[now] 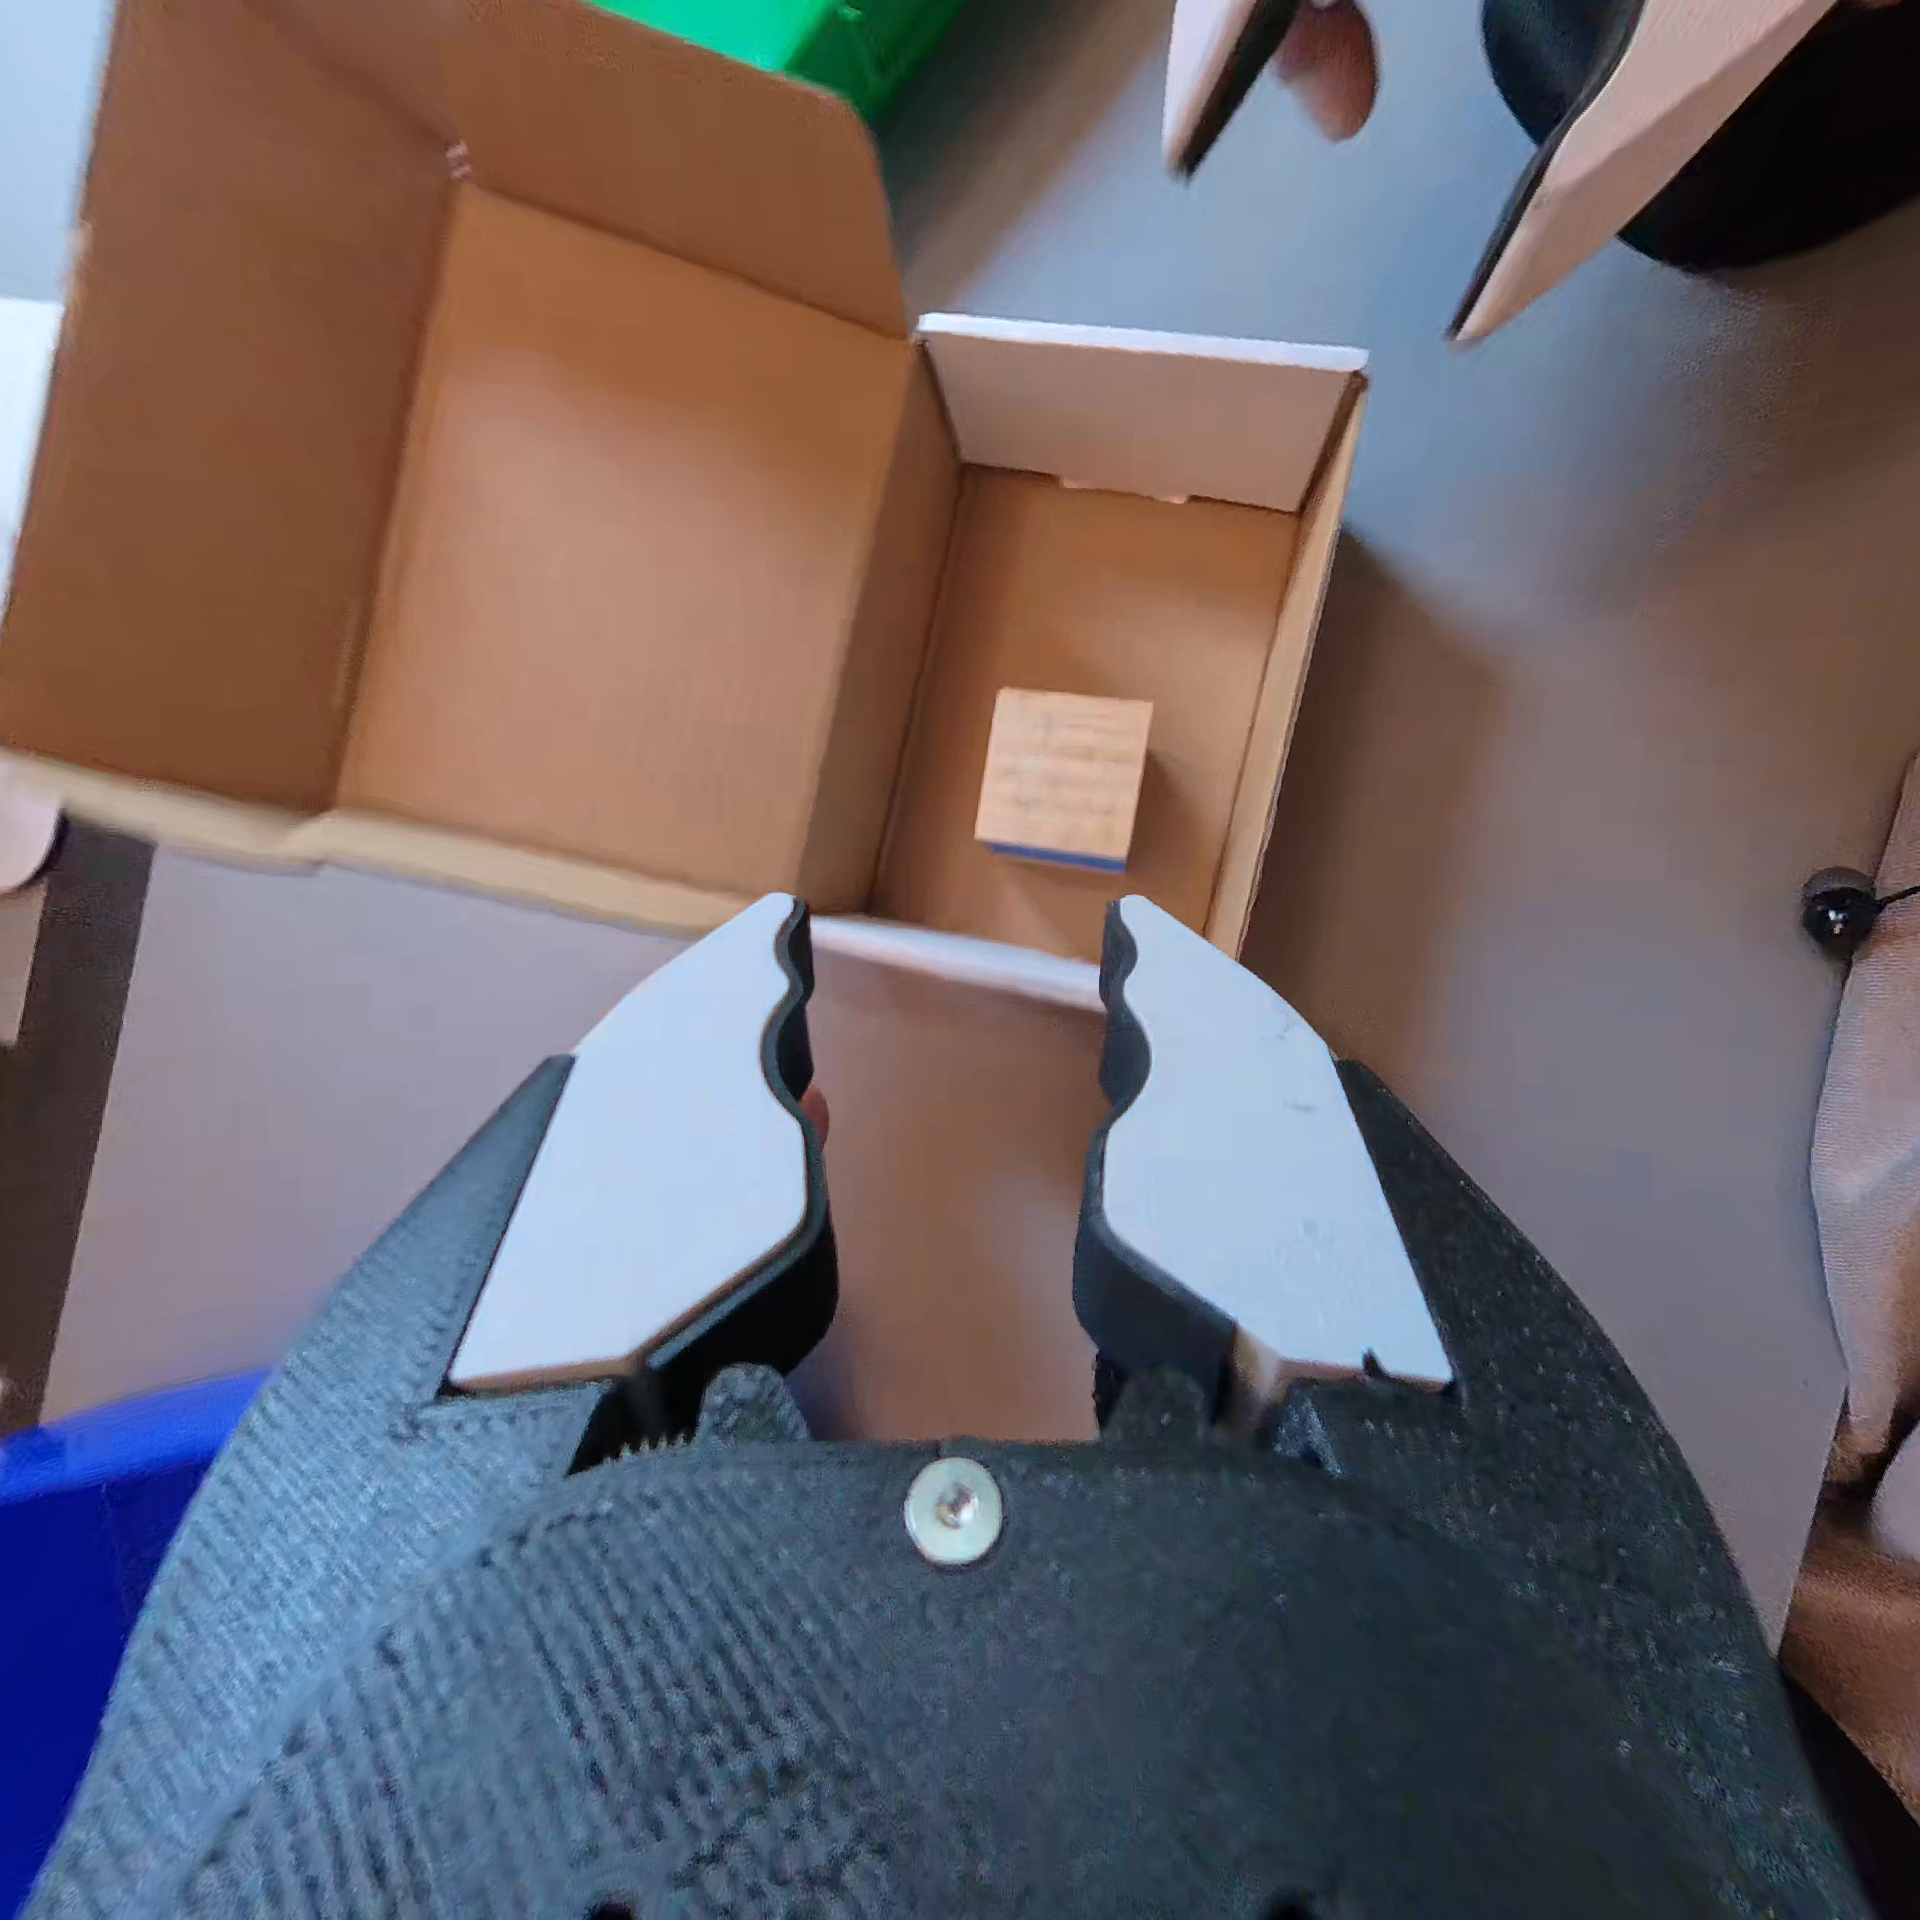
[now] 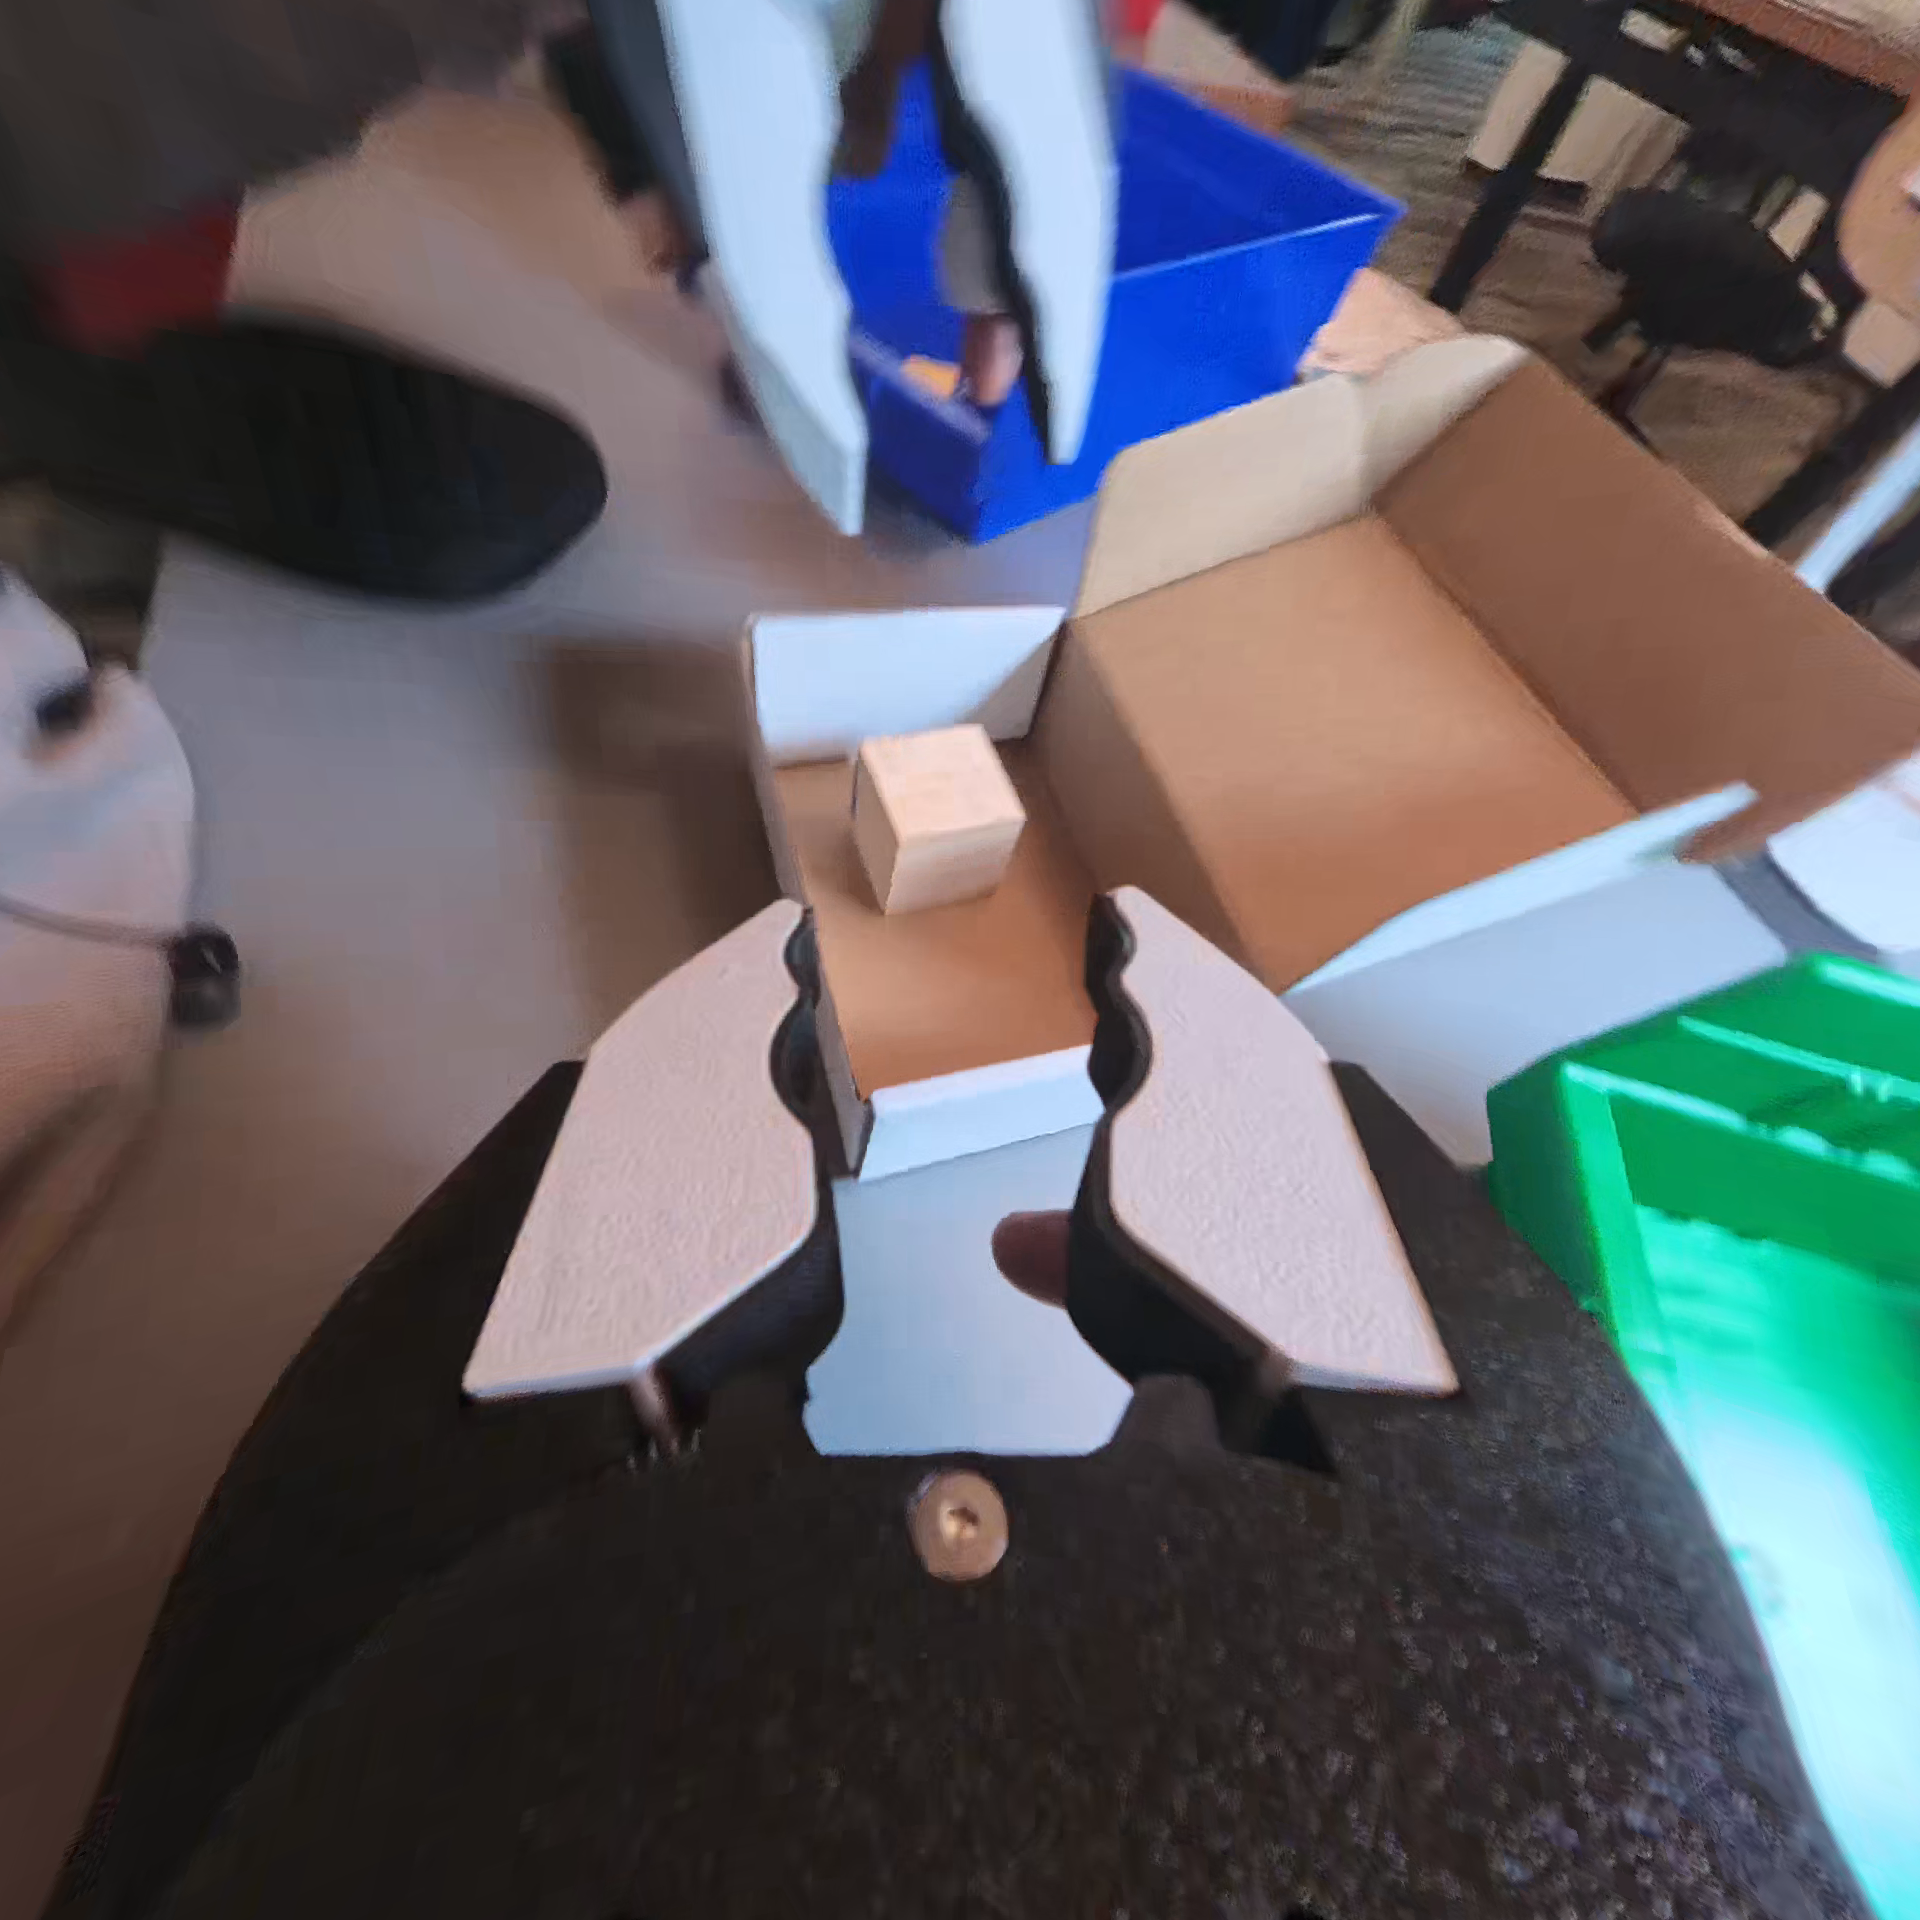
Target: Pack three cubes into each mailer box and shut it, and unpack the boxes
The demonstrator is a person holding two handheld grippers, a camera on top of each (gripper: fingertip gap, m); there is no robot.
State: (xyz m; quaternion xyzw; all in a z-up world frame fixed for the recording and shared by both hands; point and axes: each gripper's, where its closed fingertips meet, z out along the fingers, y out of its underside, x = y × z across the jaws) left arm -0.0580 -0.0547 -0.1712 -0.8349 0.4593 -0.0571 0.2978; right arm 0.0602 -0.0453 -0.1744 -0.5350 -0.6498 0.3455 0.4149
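One wooden cube [image 1: 1060,779] lies on the floor of the open mailer box [image 1: 1288,665], just ahead of the left gripper [image 1: 956,925] and, in the right wrist view, just ahead of the right gripper [image 2: 945,914]; no other cube is visible in the box. Both grippers are empty, and each pair of fingers stands parted with a clear gap. The left fingers [image 1: 717,1049] hover over the near box wall, and the right fingers [image 2: 1226,1091] straddle the opposite end wall, so the two grippers face each other across the box. Risk 1: whether packing or unpacking is under way cannot be determined, so a wrong step is possible. Risk 2: the cube sits low between the walls; a descending finger could strike a wall or the raised lid [image 1: 499,499], shift the light box on the table [image 1: 1558,727], or press a flap inward. Risk 3: a grasp across the cube's corners instead of its flat faces could let it twist out. Risk 4: both grippers entering the narrow cavity together could collide. Beyond the left gripper in the right wrist view, a blue bin [image 2: 1226,312] holds something orange that is too blurred to identify. A green bin [image 2: 1714,1143] stands right of the right fingers; its contents are not visible.
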